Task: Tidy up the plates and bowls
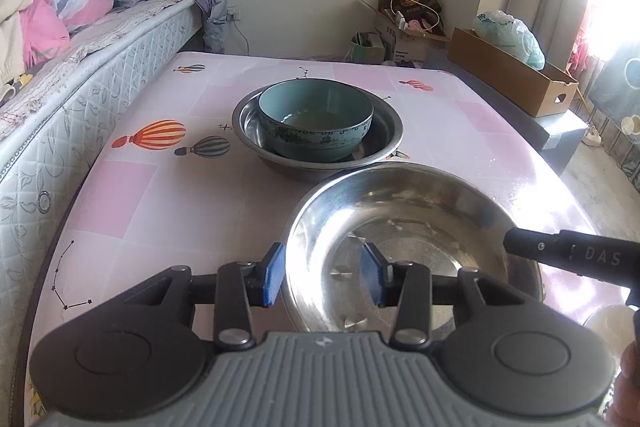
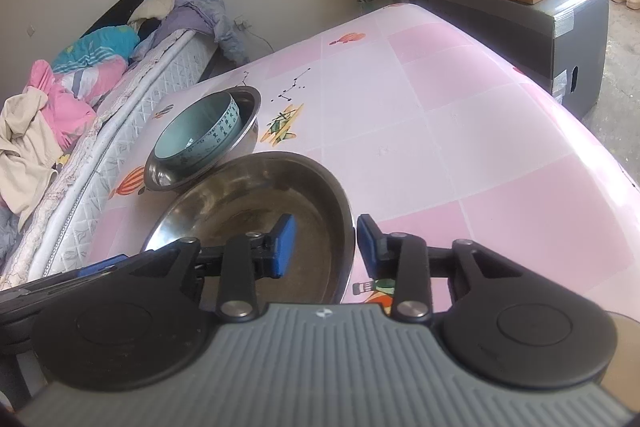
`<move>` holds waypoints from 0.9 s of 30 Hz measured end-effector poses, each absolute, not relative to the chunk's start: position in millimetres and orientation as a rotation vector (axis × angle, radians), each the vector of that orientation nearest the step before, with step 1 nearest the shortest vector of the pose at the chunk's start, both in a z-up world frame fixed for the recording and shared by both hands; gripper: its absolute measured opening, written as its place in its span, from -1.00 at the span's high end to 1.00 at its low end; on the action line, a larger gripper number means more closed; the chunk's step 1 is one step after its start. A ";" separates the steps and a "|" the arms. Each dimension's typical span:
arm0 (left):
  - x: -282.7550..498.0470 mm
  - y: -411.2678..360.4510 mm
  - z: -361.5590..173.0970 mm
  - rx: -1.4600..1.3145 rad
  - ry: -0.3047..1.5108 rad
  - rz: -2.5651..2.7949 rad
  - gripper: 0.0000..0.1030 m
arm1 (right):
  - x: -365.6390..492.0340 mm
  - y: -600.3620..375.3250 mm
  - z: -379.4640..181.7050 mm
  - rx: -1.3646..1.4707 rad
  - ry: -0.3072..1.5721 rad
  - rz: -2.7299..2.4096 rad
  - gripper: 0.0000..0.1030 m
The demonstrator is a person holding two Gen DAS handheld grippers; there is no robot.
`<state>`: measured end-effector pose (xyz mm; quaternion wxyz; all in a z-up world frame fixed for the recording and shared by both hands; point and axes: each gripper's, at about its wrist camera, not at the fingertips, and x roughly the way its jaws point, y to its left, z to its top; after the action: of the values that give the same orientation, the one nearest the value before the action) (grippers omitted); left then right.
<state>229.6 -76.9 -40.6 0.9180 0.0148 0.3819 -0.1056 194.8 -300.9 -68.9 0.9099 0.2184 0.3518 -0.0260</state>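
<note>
A large empty steel bowl (image 1: 412, 227) sits near the front of the pink table (image 1: 160, 187). My left gripper (image 1: 324, 277) is open, its blue pads astride the bowl's left rim. My right gripper (image 2: 326, 247) is open, its pads astride the same bowl's (image 2: 256, 195) right rim. Behind it a teal bowl (image 1: 316, 125) sits inside a second steel bowl (image 1: 384, 143); both also show in the right wrist view (image 2: 200, 135). The right gripper's arm (image 1: 572, 255) shows over the near bowl's right edge.
A bed (image 1: 80, 75) with piled bedding runs along the table's left side. Cardboard boxes (image 1: 516, 79) and bags stand on the floor beyond the table's far right. A grey box (image 2: 560, 23) stands at the right of the table.
</note>
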 end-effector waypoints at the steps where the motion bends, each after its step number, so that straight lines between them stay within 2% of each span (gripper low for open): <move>1: 229.4 -75.7 -40.7 0.028 0.787 -0.214 0.14 | 194.6 -301.4 -68.7 0.449 0.727 -0.058 0.23; 2: 229.4 -74.0 -40.8 0.026 0.789 -0.212 0.12 | 193.6 -302.0 -67.6 0.447 0.720 -0.062 0.18; 10: 231.9 -67.4 -47.7 0.020 0.825 -0.200 0.00 | 188.1 -307.0 -61.4 0.442 0.689 -0.075 0.17; 12: 230.1 -66.8 -47.3 0.017 0.830 -0.204 -0.12 | 187.5 -306.2 -62.1 0.459 0.691 -0.062 0.16; 19: 210.3 -65.3 -34.8 0.015 0.805 -0.204 -0.51 | 171.0 -307.5 -48.6 0.482 0.647 -0.033 -0.11; 27: 181.9 -61.3 -23.8 -0.045 0.790 -0.270 -0.66 | 136.8 -322.7 -37.1 0.529 0.633 -0.008 -0.15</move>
<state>181.9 -61.3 -23.8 0.9139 -0.0221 0.3836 -0.1310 136.8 -322.7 -37.1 0.9162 0.2569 0.3076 -0.0038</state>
